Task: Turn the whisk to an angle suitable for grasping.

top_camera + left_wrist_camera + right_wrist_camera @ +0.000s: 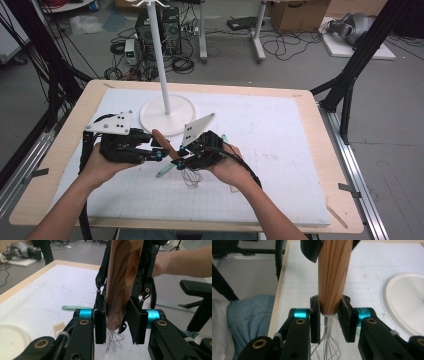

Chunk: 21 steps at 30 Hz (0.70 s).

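No text, label, brand or number can be read; faint marks on the right gripper's (329, 322) teal collar, at 3 o'clock, stay illegible.

Both forearms enter from the bottom of the high view and converge toward the centre. The left hand (100, 167) holds the left gripper (161, 154) pointing right; the right hand (230, 170) holds the right gripper (180, 162) pointing left. The two grippers meet nose to nose, close together. In each gripper view the jaws stand nearly closed, clamped on the same wooden handle (122, 277) from opposite sides.
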Tool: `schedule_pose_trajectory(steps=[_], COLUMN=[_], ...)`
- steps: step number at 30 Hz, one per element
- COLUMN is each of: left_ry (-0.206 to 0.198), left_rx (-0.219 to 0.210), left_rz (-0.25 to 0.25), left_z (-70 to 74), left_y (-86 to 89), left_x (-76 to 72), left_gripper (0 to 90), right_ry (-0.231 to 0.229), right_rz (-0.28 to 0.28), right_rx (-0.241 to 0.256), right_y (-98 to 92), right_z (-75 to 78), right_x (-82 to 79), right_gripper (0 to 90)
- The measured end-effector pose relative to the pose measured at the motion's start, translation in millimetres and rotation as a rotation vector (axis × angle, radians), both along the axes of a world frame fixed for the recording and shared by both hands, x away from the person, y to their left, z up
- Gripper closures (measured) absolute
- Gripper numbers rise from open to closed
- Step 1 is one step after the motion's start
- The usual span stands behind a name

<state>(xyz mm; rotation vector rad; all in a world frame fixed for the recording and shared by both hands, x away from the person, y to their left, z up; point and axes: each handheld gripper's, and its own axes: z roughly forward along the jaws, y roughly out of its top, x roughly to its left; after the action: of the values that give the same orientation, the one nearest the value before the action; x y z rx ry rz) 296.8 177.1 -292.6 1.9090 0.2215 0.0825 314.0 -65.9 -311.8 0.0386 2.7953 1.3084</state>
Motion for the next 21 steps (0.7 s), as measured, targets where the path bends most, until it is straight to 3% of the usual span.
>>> schedule_pose_trajectory(steps=[3,7,12,21], left_ry=[0.006,0.011,0.028,0.039], left_rx=[-0.002,-0.013,-0.038,-0.060], left_rz=[-0.001,-0.023,0.019,0.123], left_z=[0.7,0.1,2.1,9.3], left_y=[-2.5,-4.3,-2.8,-1.4], left_x=[0.7,1.4,1.6,3.0], left_gripper=[63.6,67.5,70.4,70.6], right_ry=[0.024,0.047,0.062,-0.024], right_rz=[0.014,0.040,0.023,-0.097], right_rx=[0.028,0.054,0.079,0.069], right_y=[0.5,3.4,3.1,7.6], right_z=[0.9,0.6,0.5,1.6], right_x=[1.2,1.6,3.0,-3.0], right_gripper=[73.4,73.4,72.9,66.4])
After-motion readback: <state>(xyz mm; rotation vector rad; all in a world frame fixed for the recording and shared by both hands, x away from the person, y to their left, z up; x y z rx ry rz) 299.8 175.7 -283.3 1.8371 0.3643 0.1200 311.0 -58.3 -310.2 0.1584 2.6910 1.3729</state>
